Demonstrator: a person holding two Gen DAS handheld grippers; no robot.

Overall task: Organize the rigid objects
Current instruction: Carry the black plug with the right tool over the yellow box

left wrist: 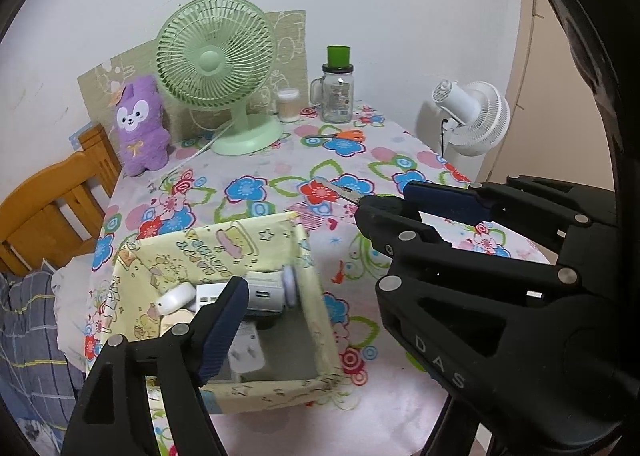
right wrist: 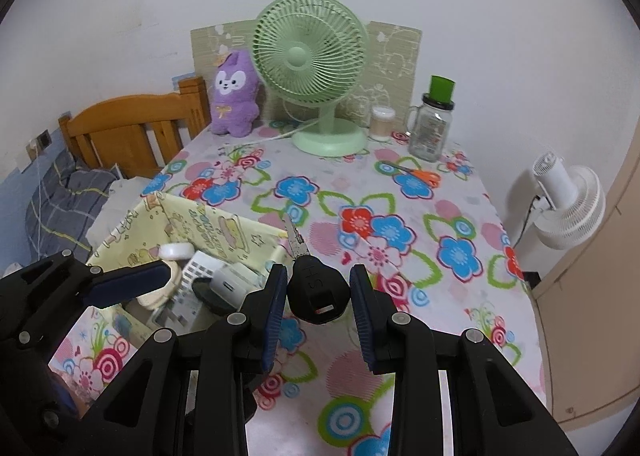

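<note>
My right gripper [right wrist: 319,271] is shut on the black handle of a metal-bladed tool [right wrist: 316,294]. The blade [right wrist: 294,236] points forward, just past the right corner of the yellow cartoon-print fabric box [right wrist: 208,225]. In the left wrist view the right gripper [left wrist: 388,199] crosses from the right with the blade tip [left wrist: 340,190] sticking out. My left gripper [left wrist: 316,288] is open over the box [left wrist: 224,248] and holds nothing. Its left finger [left wrist: 224,324] shows; the right gripper hides the other. Chargers and white adapters [left wrist: 260,296] lie in the box.
Orange-handled scissors [right wrist: 420,175] lie at the back right of the flowered tablecloth [right wrist: 360,195]. Behind stand a green fan [right wrist: 310,55], a green-lidded jar [right wrist: 432,127], a small cup [right wrist: 382,121] and a purple plush [right wrist: 234,95]. A white fan [right wrist: 568,203] is right, a wooden bed frame [right wrist: 128,127] left.
</note>
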